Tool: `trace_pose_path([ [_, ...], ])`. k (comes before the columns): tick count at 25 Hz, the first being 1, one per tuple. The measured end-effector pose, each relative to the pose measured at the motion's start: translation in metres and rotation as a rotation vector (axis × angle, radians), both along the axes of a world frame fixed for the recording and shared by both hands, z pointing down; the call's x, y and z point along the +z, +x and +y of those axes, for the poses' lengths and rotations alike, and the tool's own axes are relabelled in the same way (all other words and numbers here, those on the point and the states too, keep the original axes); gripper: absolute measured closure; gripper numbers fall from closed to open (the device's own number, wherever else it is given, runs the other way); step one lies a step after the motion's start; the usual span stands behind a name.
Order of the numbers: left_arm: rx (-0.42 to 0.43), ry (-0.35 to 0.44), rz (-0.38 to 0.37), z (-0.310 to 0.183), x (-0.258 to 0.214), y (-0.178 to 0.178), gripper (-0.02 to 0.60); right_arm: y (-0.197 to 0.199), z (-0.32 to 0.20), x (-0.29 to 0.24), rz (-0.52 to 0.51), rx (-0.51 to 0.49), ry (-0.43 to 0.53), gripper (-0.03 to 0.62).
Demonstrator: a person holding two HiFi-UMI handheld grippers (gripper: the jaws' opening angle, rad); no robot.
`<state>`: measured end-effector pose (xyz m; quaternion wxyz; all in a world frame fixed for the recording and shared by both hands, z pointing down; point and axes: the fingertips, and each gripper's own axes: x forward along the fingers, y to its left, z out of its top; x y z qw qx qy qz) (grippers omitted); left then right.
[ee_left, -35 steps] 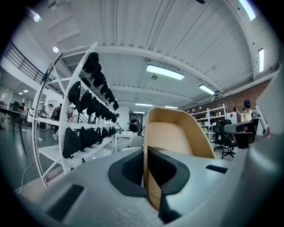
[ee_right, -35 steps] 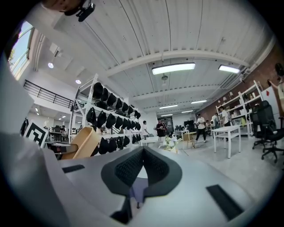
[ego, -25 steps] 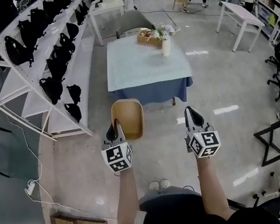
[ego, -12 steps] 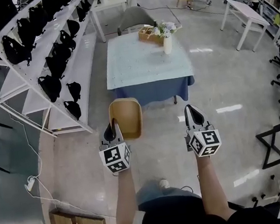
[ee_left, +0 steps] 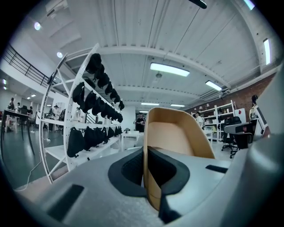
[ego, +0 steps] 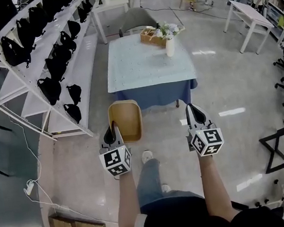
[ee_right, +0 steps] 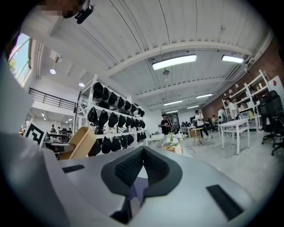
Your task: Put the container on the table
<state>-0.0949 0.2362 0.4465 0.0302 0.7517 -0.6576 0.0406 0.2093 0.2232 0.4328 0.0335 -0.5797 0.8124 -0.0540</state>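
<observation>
A tan, tub-shaped container (ego: 126,120) hangs above the floor in front of me, held by its near rim. My left gripper (ego: 112,131) is shut on that rim; in the left gripper view the container's wall (ee_left: 177,135) stands clamped between the black pads. My right gripper (ego: 193,112) is shut and holds nothing, level with the left one; its own view shows the container (ee_right: 79,142) off to the left. Ahead stands the table (ego: 146,68) with a pale cloth and blue skirt, also seen in the right gripper view (ee_right: 138,186).
On the table's far end are a white vase of flowers (ego: 170,44) and a wooden box (ego: 151,36). A white rack of black bags (ego: 47,60) runs along the left. A grey chair (ego: 136,20) sits behind the table. White tables and several people are far back.
I have walked toward the table: it looms slightly nearer, and one leg has stepped forward under the grippers. Both grippers stay shut, the left still holding the container.
</observation>
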Motion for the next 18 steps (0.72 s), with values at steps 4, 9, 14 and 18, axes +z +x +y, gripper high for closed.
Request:
trace_pose_path([
  [4, 0.006, 0.026, 0.005, -0.022, -0.006, 0.001, 0.572, 0.001, -0.018, -0.005, 0.003, 0.002, 0.019, 0.595],
  [9, 0.013, 0.046, 0.009, -0.058, -0.008, -0.003, 0.572, -0.004, -0.048, -0.006, 0.023, -0.004, 0.034, 0.595],
  [14, 0.028, 0.060, 0.010, -0.111, -0.006, -0.009, 0.572, -0.015, -0.096, 0.002, 0.056, -0.009, 0.041, 0.595],
  [18, 0.041, 0.041, 0.010, -0.171, 0.006, -0.018, 0.572, -0.024, -0.149, 0.019, 0.046, 0.004, 0.013, 0.595],
])
